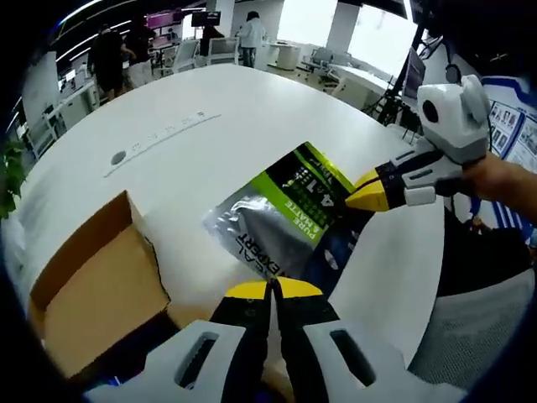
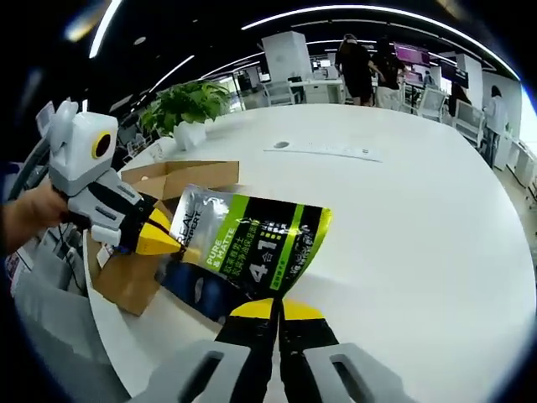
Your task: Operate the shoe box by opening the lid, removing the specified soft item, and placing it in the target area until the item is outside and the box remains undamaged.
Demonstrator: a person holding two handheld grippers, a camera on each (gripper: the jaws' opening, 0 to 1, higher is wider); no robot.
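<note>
You had both grippers on the soft pouch [image 1: 285, 220], and it was already out of the shoe box [image 1: 92, 294].

In the left gripper view, your left gripper [image 1: 270, 290] had its yellow tips pressed together with almost no gap. The near edge of the pouch met those tips, so it looked pinched there — though the exact grip was hard to see. The pouch stretched straight ahead of that gripper, up and a little to the right. At its far right corner your right gripper [image 1: 369, 195] came in from the right with its tips closed on the bag.

In the right gripper view it was the same, flipped around. Your right gripper [image 2: 274, 309] had its tips together at the bottom edge of the pouch [image 2: 252, 248]. The left gripper [image 2: 159, 239] came in from the left and touched the pouch's left corner.

So the pouch hung between your two grippers, with its long side running from one to the other. It was over the white table [image 2: 403, 218]. The open box [image 2: 168, 180] sat behind the left gripper in this view, off to the left of your right one.

For the next move, I think the bare table lay ahead and to the right of your right gripper — that hand was nearer to it, so it could lead and the left could let go.
</note>
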